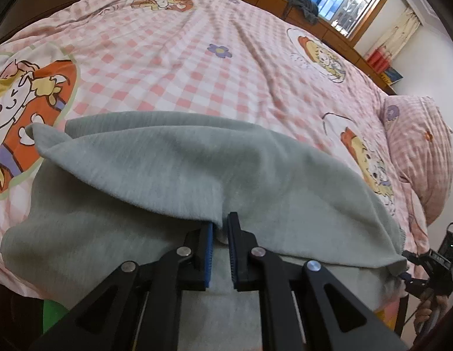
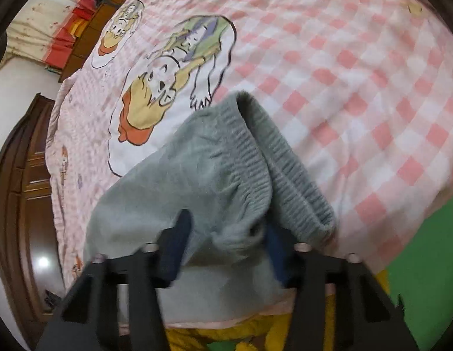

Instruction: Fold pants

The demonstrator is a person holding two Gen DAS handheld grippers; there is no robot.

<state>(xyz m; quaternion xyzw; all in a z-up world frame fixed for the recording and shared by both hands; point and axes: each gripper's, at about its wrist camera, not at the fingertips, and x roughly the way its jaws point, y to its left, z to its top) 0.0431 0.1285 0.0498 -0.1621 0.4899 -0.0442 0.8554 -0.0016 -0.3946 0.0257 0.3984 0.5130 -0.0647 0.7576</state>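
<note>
Grey sweatpants (image 1: 173, 169) lie near the bed's front edge, with one layer raised and draped over the other. My left gripper (image 1: 221, 224) is shut on a pinch of that raised grey cloth, its blue pads (image 1: 208, 251) close together. In the right wrist view, the ribbed elastic waistband (image 2: 288, 169) of the pants (image 2: 179, 181) bunches between the fingers of my right gripper (image 2: 226, 235), which grips the cloth; the picture there is blurred. From the left wrist view, the right gripper (image 1: 409, 278) pulls on the pants' corner at the far right, held by a hand (image 1: 431, 313).
The bed carries a pink checked quilt (image 1: 197, 67) with cartoon prints. A matching pillow (image 1: 416, 152) lies at the right. A wooden headboard shelf (image 1: 314, 23) runs along the far side, under a window (image 1: 349, 0). Green and yellow floor mats (image 2: 425, 263) lie below the bed edge.
</note>
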